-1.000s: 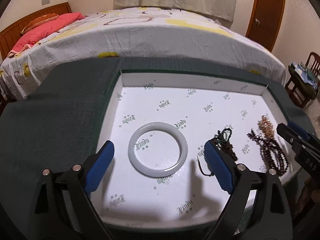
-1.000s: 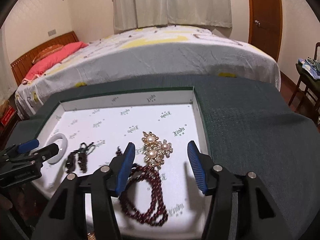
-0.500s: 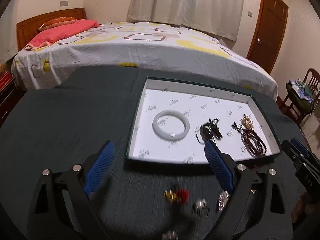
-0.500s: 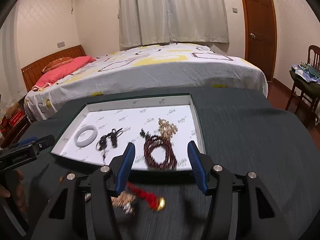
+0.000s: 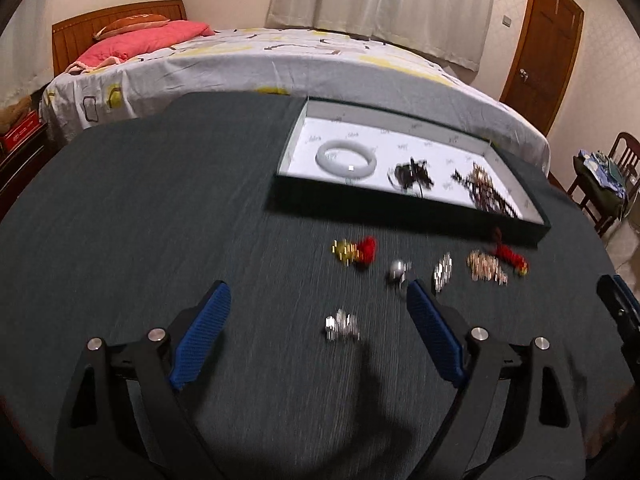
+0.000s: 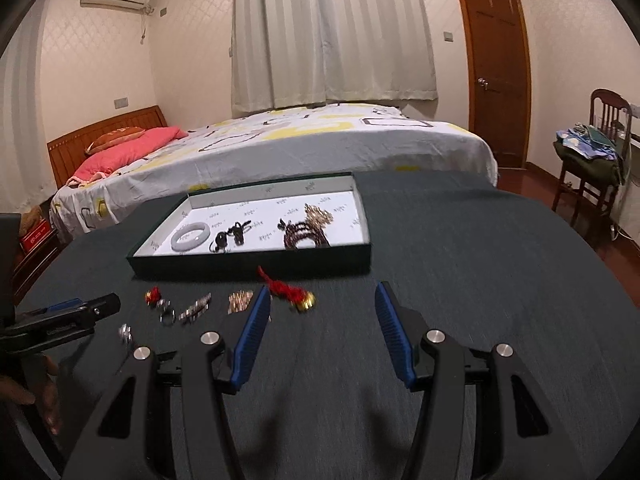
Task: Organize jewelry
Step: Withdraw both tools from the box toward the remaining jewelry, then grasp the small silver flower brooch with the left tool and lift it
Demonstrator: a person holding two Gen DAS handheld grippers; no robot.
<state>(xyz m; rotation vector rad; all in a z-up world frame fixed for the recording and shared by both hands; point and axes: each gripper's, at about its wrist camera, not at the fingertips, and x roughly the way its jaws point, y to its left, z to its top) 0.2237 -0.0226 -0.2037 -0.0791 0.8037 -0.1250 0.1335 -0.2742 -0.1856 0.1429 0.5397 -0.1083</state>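
Jewelry half sorted: some pieces in the tray, more waiting on the tabletop.

In the tray (image 5: 404, 216), upper right of the left wrist view, lie a white bangle (image 5: 346, 159), a dark tangle (image 5: 412, 175) and a maroon bead strand (image 5: 486, 194). Loose below it on the dark tabletop (image 5: 160, 216): a red-and-gold charm (image 5: 356, 251), a silver ball piece (image 5: 397, 270), a silver cluster (image 5: 342, 324) and a red tassel with a gold bell (image 6: 290, 292). Left hand-held gripper (image 5: 318, 332) spreads wide and empty; right hand-held gripper (image 6: 322, 332) too. Roughly half remains, by my reckoning.
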